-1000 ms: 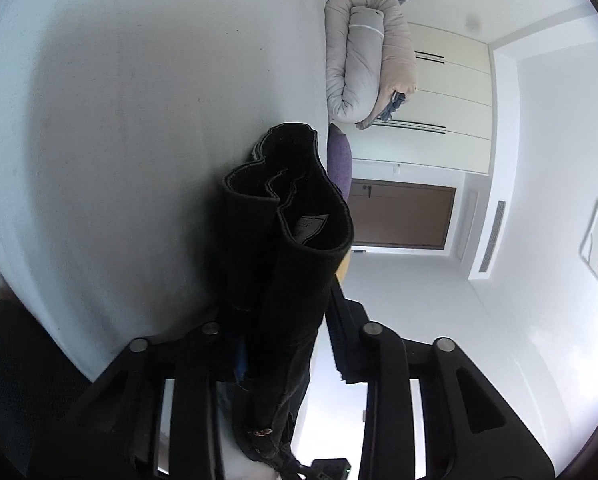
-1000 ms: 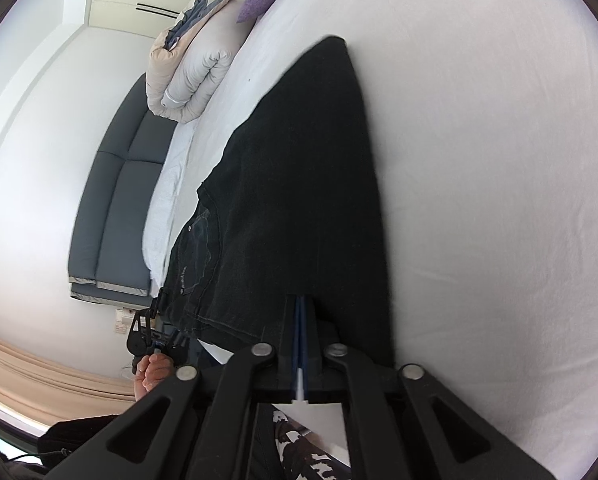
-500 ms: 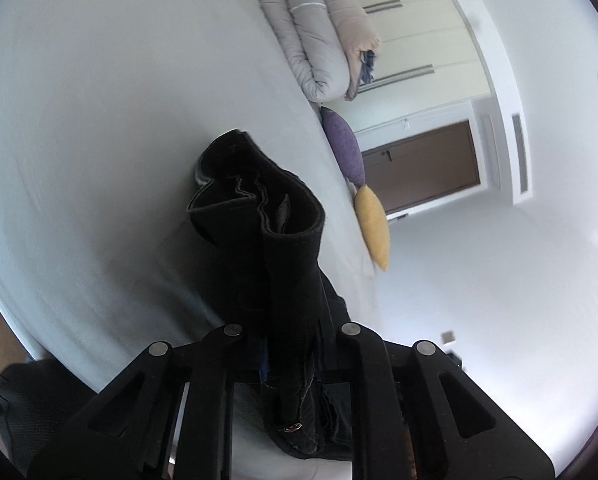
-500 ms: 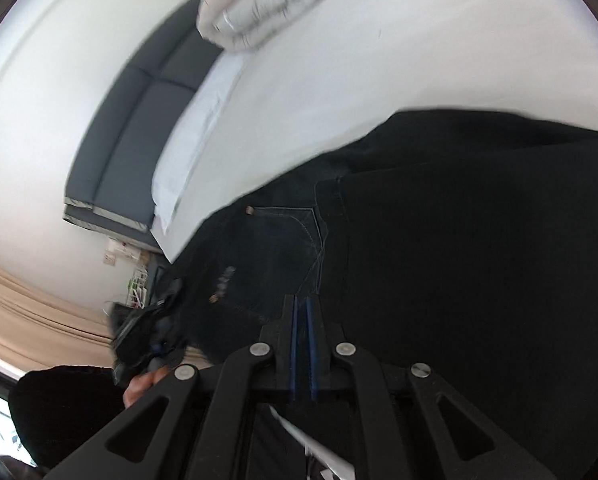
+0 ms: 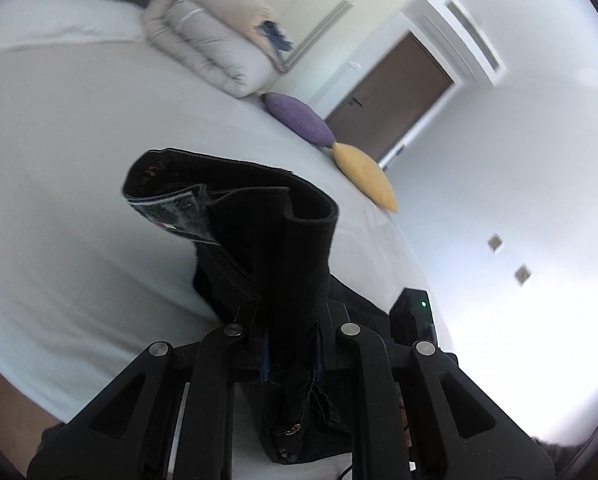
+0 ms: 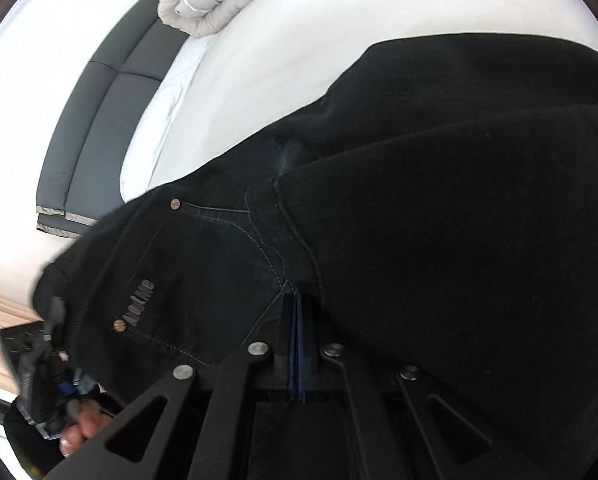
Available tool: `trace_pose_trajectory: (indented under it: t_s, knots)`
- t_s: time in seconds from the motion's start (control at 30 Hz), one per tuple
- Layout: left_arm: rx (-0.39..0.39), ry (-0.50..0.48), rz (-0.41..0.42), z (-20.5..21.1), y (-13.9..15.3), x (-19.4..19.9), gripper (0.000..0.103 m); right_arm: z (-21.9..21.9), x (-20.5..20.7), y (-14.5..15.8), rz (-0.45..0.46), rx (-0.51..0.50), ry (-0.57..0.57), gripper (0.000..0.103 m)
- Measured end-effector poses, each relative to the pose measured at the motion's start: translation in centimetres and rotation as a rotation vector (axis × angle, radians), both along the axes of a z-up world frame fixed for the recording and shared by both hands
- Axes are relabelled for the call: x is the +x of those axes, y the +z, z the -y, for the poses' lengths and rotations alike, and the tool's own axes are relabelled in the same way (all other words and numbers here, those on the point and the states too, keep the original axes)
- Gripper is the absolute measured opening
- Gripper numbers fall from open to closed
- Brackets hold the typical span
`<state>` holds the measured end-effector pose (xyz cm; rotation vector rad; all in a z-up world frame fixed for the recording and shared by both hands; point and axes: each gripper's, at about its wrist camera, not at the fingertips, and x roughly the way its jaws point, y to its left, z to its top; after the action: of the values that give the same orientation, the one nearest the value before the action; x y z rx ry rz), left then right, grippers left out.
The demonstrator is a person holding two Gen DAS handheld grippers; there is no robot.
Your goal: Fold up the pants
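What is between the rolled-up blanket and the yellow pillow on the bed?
A purple pillow lies between the blanket and the yellow pillow, seen from the left claw's camera.

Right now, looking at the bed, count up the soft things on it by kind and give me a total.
Black pants: 1
Rolled duvet: 1
Cushions: 2, purple cushion and yellow cushion
Total: 4
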<state>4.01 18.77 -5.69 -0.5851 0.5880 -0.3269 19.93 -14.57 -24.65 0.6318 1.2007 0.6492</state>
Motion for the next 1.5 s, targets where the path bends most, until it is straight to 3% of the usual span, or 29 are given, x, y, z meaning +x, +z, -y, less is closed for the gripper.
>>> trace_pose_trajectory:
  t_s: [0.07,0.17,0.2,0.27,0.33,0.4,0.47,0.53,0.6,0.67,0.73,0.83,0.9,0.97,1.23,1.5]
  knots:
    - [0.069,-0.043,0.016,2.8,1.4,0.6,0.013,1.5,-0.4,0.3,-0.010,0.066,-0.023,0.002]
    - [0.179,-0.115,0.047,7.5,3.2,1.2,0.013,5.7,-2.1,2.0,0.025,0.211,-0.114,0.064]
    - [0.211,-0.139,0.054,9.1,3.4,1.6,0.013,7.5,-2.7,2.5,0.042,0.262,-0.152,0.077]
    - [0.281,-0.205,0.061,13.5,3.5,1.8,0.013,11.1,-4.0,3.1,0.046,0.355,-0.213,0.085]
    - [0.370,-0.274,0.055,18.1,2.8,2.2,0.013,14.4,-5.1,3.0,0.029,0.451,-0.243,0.086]
    - [0.483,-0.363,0.036,23.5,0.8,2.6,0.013,16.8,-5.9,2.8,0.025,0.478,-0.262,0.087]
    - [0.493,-0.430,-0.019,26.8,-1.2,2.8,0.013,18.4,-7.0,2.3,0.015,0.452,-0.267,0.092]
    - [0.521,-0.485,-0.050,29.8,-2.8,2.3,0.013,18.5,-7.8,1.6,-0.018,0.410,-0.269,0.091]
    - [0.587,-0.520,-0.043,32.3,-3.6,1.4,0.013,18.9,-8.2,0.9,-0.032,0.378,-0.265,0.084]
    - [0.658,-0.523,-0.019,34.0,-3.8,0.9,0.013,19.2,-8.3,1.0,-0.022,0.362,-0.259,0.083]
    - [0.674,-0.521,-0.010,34.9,-3.6,0.8,0.013,19.1,-8.0,1.3,-0.016,0.322,-0.251,0.076]
    - [0.715,-0.522,0.019,36.0,-3.3,-0.1,0.013,18.6,-6.8,1.0,-0.042,0.255,-0.238,0.052]
    - [0.739,-0.527,0.032,35.9,-3.5,-1.2,0.013,18.6,-6.1,0.4,-0.041,0.207,-0.225,0.023]
    - [0.749,-0.537,0.033,37.3,-3.5,-1.3,0.013,17.3,-5.7,0.5,-0.023,0.183,-0.221,0.017]
    - [0.756,-0.575,0.061,40.3,-2.8,-0.9,0.013,18.9,-5.6,2.3,0.067,0.099,-0.213,0.015]
    - [0.796,-0.635,0.082,46.0,-3.1,-1.2,0.013,21.7,-5.5,1.7,0.066,0.134,-0.254,0.015]
